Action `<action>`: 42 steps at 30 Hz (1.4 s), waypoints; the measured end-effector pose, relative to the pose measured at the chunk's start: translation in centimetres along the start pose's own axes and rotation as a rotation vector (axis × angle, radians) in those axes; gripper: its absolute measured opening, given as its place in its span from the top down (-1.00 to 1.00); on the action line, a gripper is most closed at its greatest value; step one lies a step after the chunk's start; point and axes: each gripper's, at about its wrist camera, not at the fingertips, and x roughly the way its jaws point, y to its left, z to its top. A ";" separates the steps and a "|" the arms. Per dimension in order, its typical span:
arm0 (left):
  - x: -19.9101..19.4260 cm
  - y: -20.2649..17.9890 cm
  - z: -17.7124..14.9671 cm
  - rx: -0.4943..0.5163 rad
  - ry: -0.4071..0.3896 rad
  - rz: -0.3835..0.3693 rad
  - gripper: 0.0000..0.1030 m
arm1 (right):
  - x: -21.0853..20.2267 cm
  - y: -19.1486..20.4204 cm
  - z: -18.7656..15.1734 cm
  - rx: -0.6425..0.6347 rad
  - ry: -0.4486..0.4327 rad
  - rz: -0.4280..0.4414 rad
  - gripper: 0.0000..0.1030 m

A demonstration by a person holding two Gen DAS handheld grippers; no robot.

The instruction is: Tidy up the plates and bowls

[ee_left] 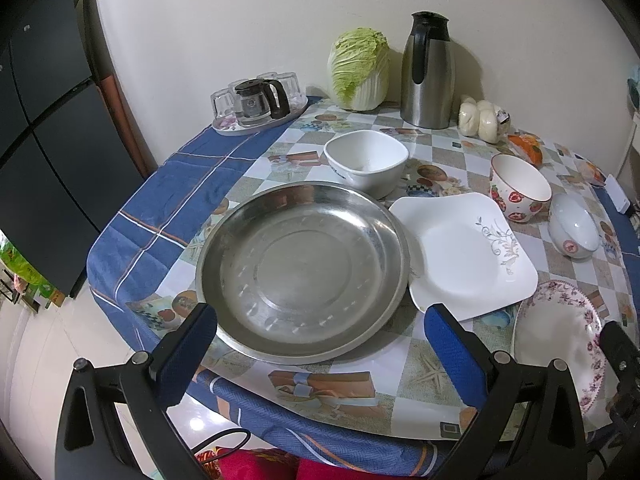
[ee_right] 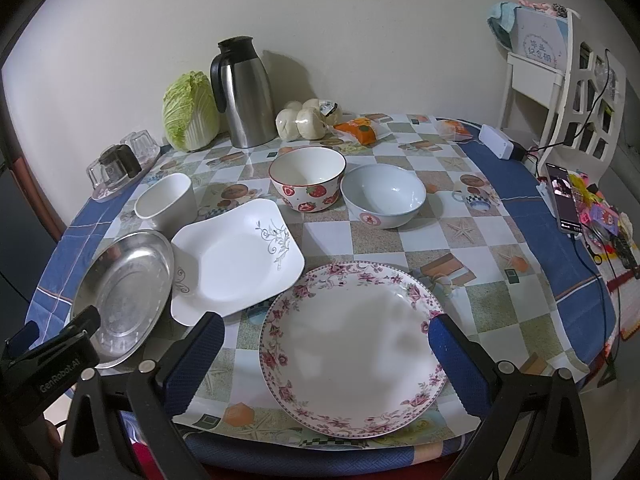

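The steel plate [ee_left: 303, 276] is plain silver. The square plate [ee_right: 236, 258] is white with grey scrollwork, the round plate [ee_right: 352, 350] white with a pink floral rim. One bowl [ee_right: 307, 178] carries red strawberries; another [ee_right: 383, 196] is pale blue-white. The tabletop [ee_right: 460, 240] wears beige-and-white checks over blue cloth. Both grippers' fingers [ee_left: 190, 354] are blue.

Crowded plates [ee_right: 236, 256], open near edge.
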 end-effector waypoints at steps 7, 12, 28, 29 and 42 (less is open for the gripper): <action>0.3 -0.4 0.1 0.018 0.015 0.001 -1.00 | 1.3 -0.8 0.0 0.034 0.064 0.013 -1.00; 1.4 -0.8 0.2 0.031 0.070 0.002 -1.00 | 2.4 -0.9 -0.1 0.042 0.120 0.016 -1.00; 5.6 2.3 3.2 -0.015 0.096 -0.087 -1.00 | 6.5 3.0 2.3 -0.012 0.121 0.107 -1.00; 5.9 2.9 3.4 -0.028 0.097 -0.093 -1.00 | 6.9 3.7 2.4 -0.025 0.118 0.121 -1.00; 9.0 12.1 6.2 -0.173 0.024 -0.075 -1.00 | 9.4 11.9 4.5 -0.136 0.077 0.309 -1.00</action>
